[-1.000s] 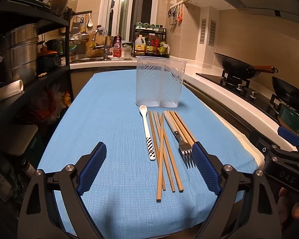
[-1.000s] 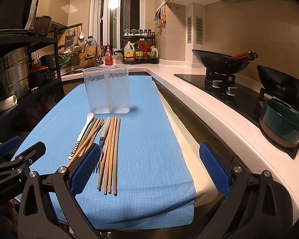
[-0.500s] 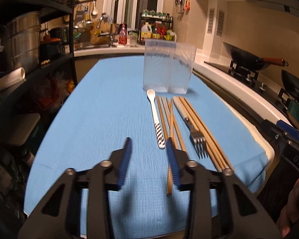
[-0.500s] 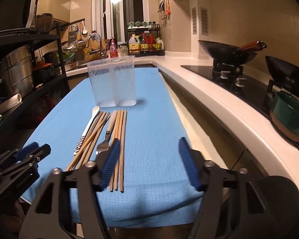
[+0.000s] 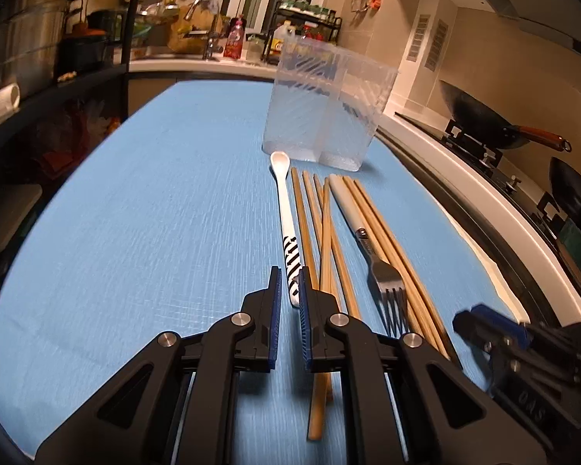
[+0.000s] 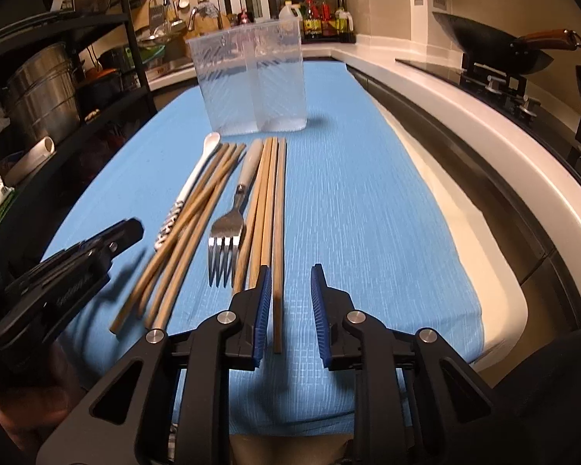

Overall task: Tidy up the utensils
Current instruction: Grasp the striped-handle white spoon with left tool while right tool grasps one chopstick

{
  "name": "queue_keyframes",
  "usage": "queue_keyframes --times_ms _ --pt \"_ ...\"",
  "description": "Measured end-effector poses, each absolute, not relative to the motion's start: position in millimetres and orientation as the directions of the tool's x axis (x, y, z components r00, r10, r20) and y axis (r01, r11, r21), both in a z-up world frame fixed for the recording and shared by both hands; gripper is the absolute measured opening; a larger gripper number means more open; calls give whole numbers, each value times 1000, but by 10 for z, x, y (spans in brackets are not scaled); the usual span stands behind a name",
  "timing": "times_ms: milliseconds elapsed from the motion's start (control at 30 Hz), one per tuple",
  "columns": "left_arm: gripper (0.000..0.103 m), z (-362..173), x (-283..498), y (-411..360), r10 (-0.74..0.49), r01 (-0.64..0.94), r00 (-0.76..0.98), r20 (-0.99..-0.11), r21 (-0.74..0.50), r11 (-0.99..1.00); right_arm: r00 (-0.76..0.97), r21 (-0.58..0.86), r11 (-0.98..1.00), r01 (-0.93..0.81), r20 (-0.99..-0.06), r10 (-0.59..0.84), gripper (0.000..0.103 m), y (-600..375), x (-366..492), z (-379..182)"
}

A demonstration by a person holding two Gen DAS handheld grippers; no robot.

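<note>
In the left wrist view, the left gripper (image 5: 289,286) hangs low over the near part of a blue cloth (image 5: 143,209) spread on a kitchen counter, its blue pads nearly together with only a thin gap; the striped end of a white spoon (image 5: 285,213) lies in line with that gap, and whether the pads touch it cannot be told. The spoon runs away toward a clear two-compartment holder (image 5: 321,104) standing upright at the far middle of the cloth. Just to the right of the spoon lie loose wooden chopsticks (image 5: 321,232), some crossing, then a fork (image 5: 383,275) with a pale handle, tines toward the camera, and more chopsticks beyond it toward the cloth's right edge. The right gripper (image 5: 484,333) shows blurred at the cloth's near right corner. A wok (image 5: 480,120) sits on the stove at right.

In the right wrist view, the right gripper (image 6: 290,302) is over the near edge of the cloth (image 6: 368,213), its jaws closing and still apart, with the near end of the rightmost chopstick (image 6: 278,232) lying on the cloth between them, close to the left pad. The fork (image 6: 228,228), spoon (image 6: 191,186) and the other chopsticks (image 6: 197,224) lie left of it, the holder (image 6: 251,85) beyond them. The left gripper (image 6: 108,244) appears blurred at the left edge.
</note>
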State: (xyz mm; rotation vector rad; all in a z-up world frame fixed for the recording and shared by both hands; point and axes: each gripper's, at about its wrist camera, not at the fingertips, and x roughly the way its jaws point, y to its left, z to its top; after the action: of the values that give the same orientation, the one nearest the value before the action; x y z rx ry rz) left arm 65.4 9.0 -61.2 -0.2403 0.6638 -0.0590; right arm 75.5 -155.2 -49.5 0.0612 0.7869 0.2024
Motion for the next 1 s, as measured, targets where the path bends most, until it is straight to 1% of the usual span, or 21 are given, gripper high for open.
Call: queue_keyframes --times_ms 67,200,367,467,567,600,667,733,900,1000 --pt "9 -706 748 101 -138 -37 771 -621 -260 965 665 142 978 -154 -717 209 22 -1558 774 -555" --pt "9 -690 777 99 -153 -34 779 -608 -284 958 653 161 974 -161 -722 227 22 -1555 776 -576" --pt "9 -722 771 35 -161 -13 769 -618 -268 963 649 141 975 -173 -728 220 23 -1529 778 -594" --pt "10 -704 783 -84 -119 4 762 -636 -178 984 653 115 977 -181 -729 206 23 -1493 757 -602" --pt "11 -693 773 -135 -87 16 762 -641 -115 993 657 90 978 -186 -729 192 22 -1473 747 -608" --pt "11 -694 759 -132 -81 19 763 -642 -104 994 657 89 978 -187 -729 192 20 -1472 744 -604" --pt "11 -690 735 -125 -62 12 767 -639 -83 997 655 96 977 -192 -729 200 5 -1470 733 -600" --pt "10 -691 698 -53 -35 -17 773 -633 -76 997 653 98 977 -189 -730 200 5 -1484 727 -595" --pt "10 -676 542 195 24 -120 776 -631 -110 987 666 110 987 -121 -728 163 5 -1607 736 -581" --pt "10 -682 481 231 55 -149 780 -623 -100 984 661 121 988 -97 -735 155 6 -1652 764 -598"
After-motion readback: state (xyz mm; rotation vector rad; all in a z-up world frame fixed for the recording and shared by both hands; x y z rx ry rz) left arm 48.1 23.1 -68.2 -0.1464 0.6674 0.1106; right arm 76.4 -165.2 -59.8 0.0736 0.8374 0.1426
